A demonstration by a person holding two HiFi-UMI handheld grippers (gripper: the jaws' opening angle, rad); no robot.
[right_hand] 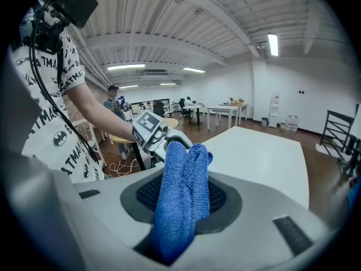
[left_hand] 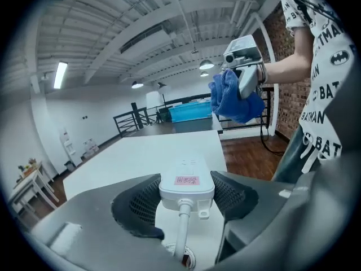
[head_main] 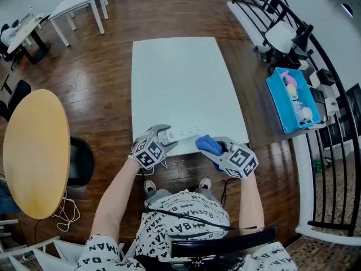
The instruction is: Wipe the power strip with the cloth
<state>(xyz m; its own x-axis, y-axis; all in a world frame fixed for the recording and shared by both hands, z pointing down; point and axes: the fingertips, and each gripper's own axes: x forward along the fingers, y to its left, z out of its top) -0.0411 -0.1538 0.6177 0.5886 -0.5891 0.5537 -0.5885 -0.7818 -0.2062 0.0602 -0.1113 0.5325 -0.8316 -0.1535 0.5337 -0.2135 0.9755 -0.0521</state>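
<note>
Blue cloth (right_hand: pixel 181 191) pinched in right claw (head_main: pixel 218 148), white power strip (head_main: pixel 187 132) clamped in left claw (head_main: pixel 163 136)

**What Stays Out of Sight**

In the head view the power strip (head_main: pixel 183 133) shows only its middle. Its left end sits inside the left gripper (head_main: pixel 165 135) and the cloth (head_main: pixel 209 145) covers its right end. Its pink label (left_hand: pixel 186 180) is too blurred to read. The cord (left_hand: pixel 181 230) drops behind that gripper's body.

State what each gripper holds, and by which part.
The left gripper clamps the white power strip at its cord end; the right gripper pinches the blue cloth across its bunched folds.
</note>
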